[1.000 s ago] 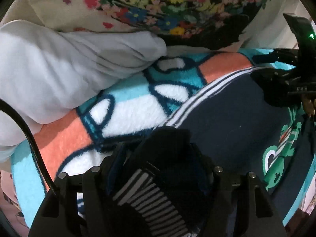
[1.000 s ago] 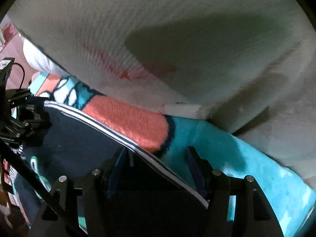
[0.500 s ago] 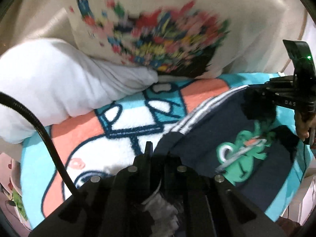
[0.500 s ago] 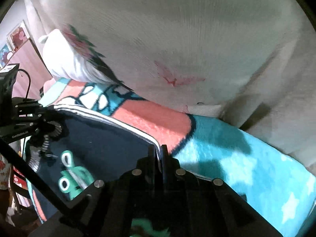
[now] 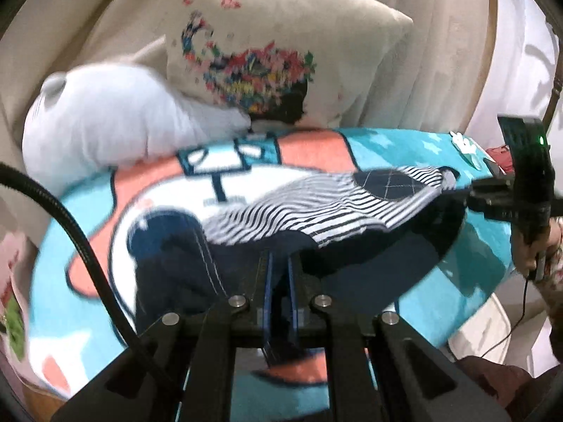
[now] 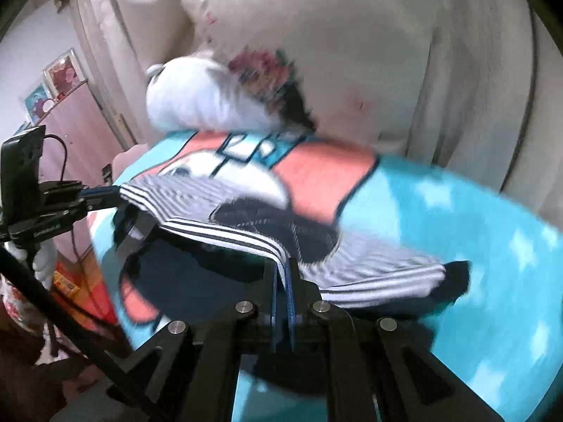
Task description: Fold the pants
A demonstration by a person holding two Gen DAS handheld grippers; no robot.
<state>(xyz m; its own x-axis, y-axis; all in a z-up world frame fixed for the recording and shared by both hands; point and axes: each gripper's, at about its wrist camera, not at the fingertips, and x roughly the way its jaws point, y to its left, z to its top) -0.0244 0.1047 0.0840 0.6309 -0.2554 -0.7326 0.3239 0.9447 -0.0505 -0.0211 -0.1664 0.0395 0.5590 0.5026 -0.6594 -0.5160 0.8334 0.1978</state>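
white lettering on the left claw [image 6: 100,195] body is too blurred to read.

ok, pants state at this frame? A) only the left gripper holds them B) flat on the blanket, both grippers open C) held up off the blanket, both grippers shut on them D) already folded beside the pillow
C: the left gripper and the right gripper are each clamped on an edge of the pants, which hang stretched between them above the blanket.
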